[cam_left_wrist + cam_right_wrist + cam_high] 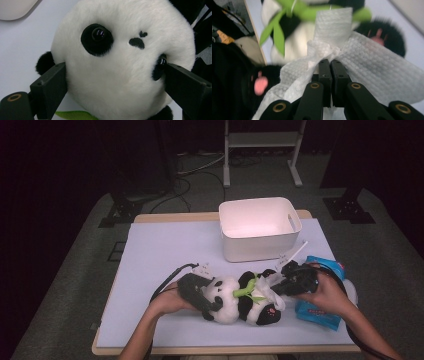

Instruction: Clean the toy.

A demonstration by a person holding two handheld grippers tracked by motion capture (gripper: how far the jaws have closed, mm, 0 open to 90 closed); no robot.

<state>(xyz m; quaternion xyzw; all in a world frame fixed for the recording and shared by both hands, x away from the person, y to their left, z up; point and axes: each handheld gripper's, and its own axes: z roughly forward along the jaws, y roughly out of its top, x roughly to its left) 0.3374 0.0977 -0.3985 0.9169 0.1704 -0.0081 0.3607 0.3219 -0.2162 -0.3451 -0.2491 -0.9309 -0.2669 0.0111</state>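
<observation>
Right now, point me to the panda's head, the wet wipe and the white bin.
panda's head (120, 62): left gripper view, white face between the jaws.
wet wipe (367, 65): right gripper view, sheet beside the shut jaws.
white bin (255, 247): high view, front wall.

Toy panda near, bin far
The toy panda (242, 299) lies on the table (160, 250), a wipes packet (320, 305) right of it, the bin (260, 227) behind.
</observation>
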